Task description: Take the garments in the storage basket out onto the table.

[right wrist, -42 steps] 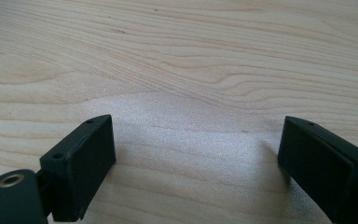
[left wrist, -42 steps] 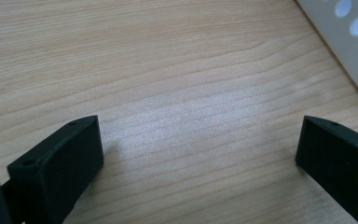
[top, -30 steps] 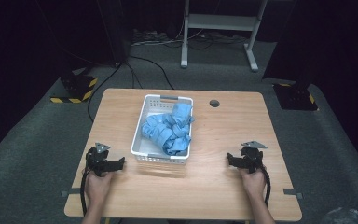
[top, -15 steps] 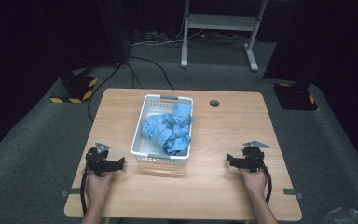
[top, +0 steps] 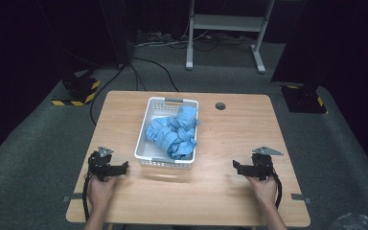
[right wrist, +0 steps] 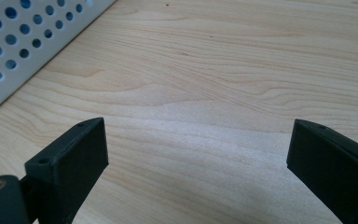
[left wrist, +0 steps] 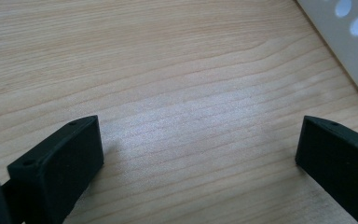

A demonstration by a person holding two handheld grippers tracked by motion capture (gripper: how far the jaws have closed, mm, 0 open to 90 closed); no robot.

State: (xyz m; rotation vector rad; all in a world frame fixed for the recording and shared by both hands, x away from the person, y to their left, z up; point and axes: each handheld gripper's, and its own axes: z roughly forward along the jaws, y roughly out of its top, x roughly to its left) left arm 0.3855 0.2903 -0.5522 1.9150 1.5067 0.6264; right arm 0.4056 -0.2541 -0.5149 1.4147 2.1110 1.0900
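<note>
A white perforated basket (top: pixel 143 143) stands in the middle of the wooden table (top: pixel 239 129) and holds a heap of crumpled blue cloths (top: pixel 172 134). My left gripper (top: pixel 125 166) rests low at the basket's near left corner, pointing right. It is open (left wrist: pixel 198 140) over bare wood, and the basket's wall (left wrist: pixel 349 42) shows at the upper right of the left gripper view. My right gripper (top: pixel 235 166) sits to the basket's right and points left. Its jaws have just been opening and stand wide (right wrist: pixel 198 140) with nothing between them. The basket's wall (right wrist: pixel 23 42) lies ahead on the left.
A round cable hole (top: pixel 220 106) sits in the table's far half. Beyond the table stand a metal desk frame (top: pixel 225 33), floor cables (top: pixel 148 67) and yellow-black striped bases (top: pixel 76 93). Bare wood stretches between the two grippers along the near edge.
The right gripper has shifted slightly and risen a little. The left hand, the basket and the cloths have stayed put.
</note>
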